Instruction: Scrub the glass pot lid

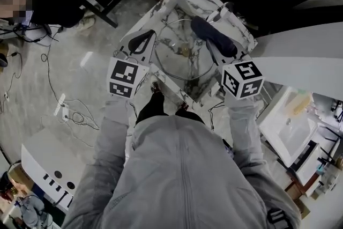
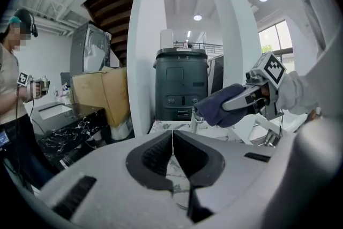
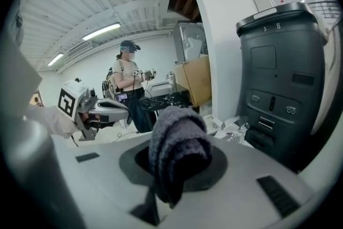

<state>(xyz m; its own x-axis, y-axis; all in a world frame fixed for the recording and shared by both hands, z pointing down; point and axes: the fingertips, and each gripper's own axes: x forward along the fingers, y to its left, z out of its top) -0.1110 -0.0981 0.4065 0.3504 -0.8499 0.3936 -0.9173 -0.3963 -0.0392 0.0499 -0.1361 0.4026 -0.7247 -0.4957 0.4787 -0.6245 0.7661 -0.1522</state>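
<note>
In the head view the round glass pot lid is held above a marble-patterned counter, between my two grippers. My left gripper is shut on the lid's left rim. In the left gripper view the lid shows only as a thin edge between the closed pads. My right gripper is shut on a folded dark blue cloth, which rests over the lid's upper right side. That cloth fills the jaws in the right gripper view. Across the lid each gripper sees the other: the right gripper and the left gripper.
Cables trail over the floor to the left, near a white unit. A white basin sits at the right. A dark grey bin and a cardboard box stand behind the counter. Another person stands further back.
</note>
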